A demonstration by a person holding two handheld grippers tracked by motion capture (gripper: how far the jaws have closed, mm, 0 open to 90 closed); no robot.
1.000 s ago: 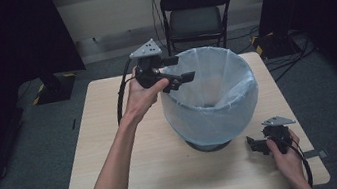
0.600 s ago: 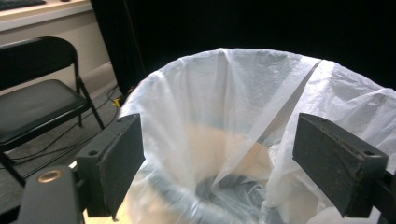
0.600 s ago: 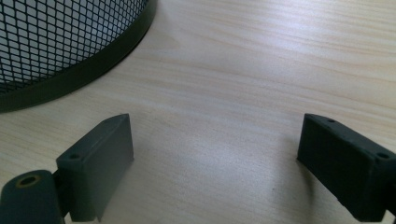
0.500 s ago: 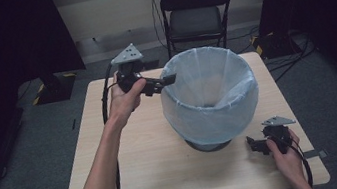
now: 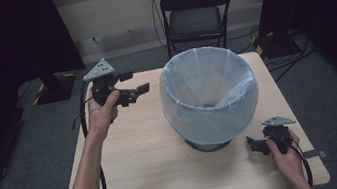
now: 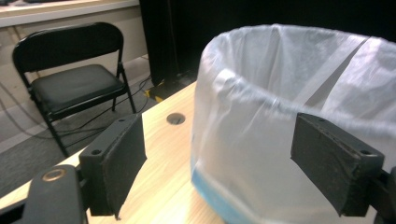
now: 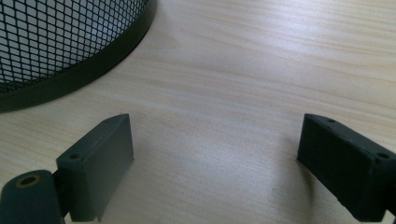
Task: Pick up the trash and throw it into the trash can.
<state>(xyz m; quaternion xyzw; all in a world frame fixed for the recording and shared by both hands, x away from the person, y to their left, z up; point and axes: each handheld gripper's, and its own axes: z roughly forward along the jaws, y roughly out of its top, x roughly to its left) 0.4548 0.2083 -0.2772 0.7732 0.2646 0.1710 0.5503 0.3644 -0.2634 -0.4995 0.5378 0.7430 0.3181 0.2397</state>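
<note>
A black mesh wastebasket lined with a pale bag (image 5: 209, 93) stands in the middle of the wooden table (image 5: 142, 169). My left gripper (image 5: 135, 81) is held above the table's far left part, a short way left of the bag's rim. It is open and holds nothing. In the left gripper view the bag (image 6: 280, 116) bulges between and beyond the wide-apart jaws of this gripper (image 6: 217, 158). My right gripper (image 5: 255, 143) rests low at the front right, beside the basket's base, also open and holding nothing. The right gripper view has the mesh base (image 7: 56, 42) at upper left.
A black folding chair (image 5: 198, 17) stands behind the table's far edge. A round cable hole (image 6: 175, 118) sits in the tabletop near the basket. Cables lie on the grey floor at the back right. Dark curtains hang on both sides.
My left gripper has pulled away from the bag's rim, moving left across the table with its jaws open. The right gripper has stayed where it was.
</note>
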